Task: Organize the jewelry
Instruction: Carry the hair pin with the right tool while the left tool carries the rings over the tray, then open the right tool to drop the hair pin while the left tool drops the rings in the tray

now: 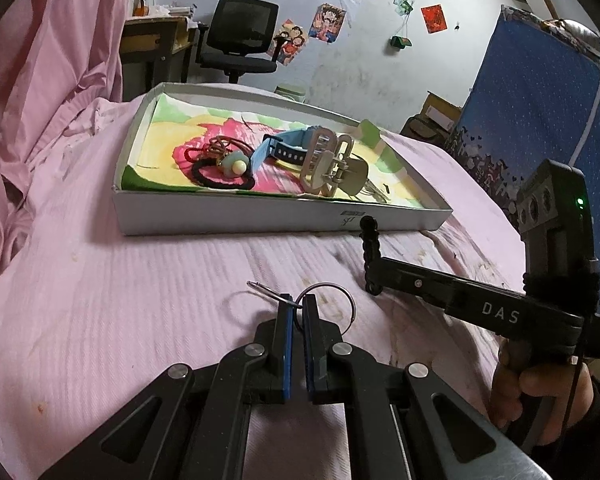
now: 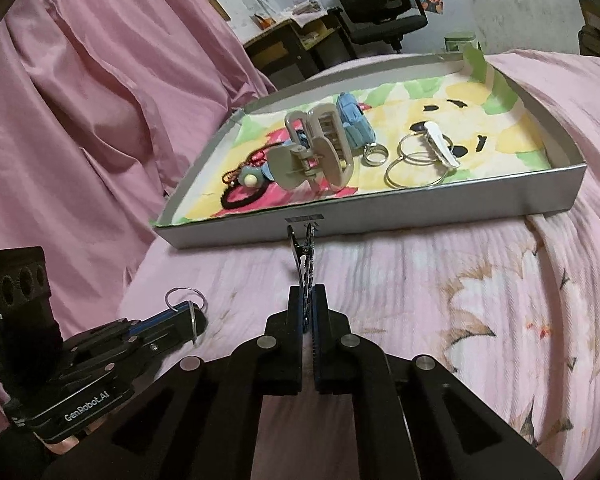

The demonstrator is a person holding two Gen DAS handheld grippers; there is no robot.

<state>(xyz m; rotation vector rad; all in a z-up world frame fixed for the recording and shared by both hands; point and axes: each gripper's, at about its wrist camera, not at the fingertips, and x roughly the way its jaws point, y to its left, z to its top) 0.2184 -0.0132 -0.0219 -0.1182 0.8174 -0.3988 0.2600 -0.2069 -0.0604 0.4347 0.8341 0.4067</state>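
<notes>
1. A pink bedspread (image 1: 140,280) covers the bed and fills most of both views; a pink curtain (image 2: 80,100) hangs at 9 to 11 o'clock in the right wrist view.
2. A shallow grey cardboard tray (image 2: 440,216), lined with a flower-printed cloth, rests on the bedspread at 12 o'clock in both views.
3. Inside the tray, a beige claw hair clip (image 2: 316,152) lies near the middle; a blue watch strap (image 1: 288,148) lies just behind it; a black hair tie with a pale bead (image 1: 228,172) lies toward 9 o'clock; several loose key rings (image 2: 412,164) and a white clip (image 2: 440,144) lie toward 3 o'clock.
4. The right gripper (image 2: 308,312) hovers before the tray's near wall; its fingers are pressed together on a dark patterned hair clip (image 2: 306,252), which stands upright from the fingertips.
5. The left gripper (image 1: 298,304) sits at 6 o'clock in its own view, low over the bedspread; its blue-padded fingers pinch a metal key ring (image 1: 332,304), which shows on both sides of the fingertips.
</notes>
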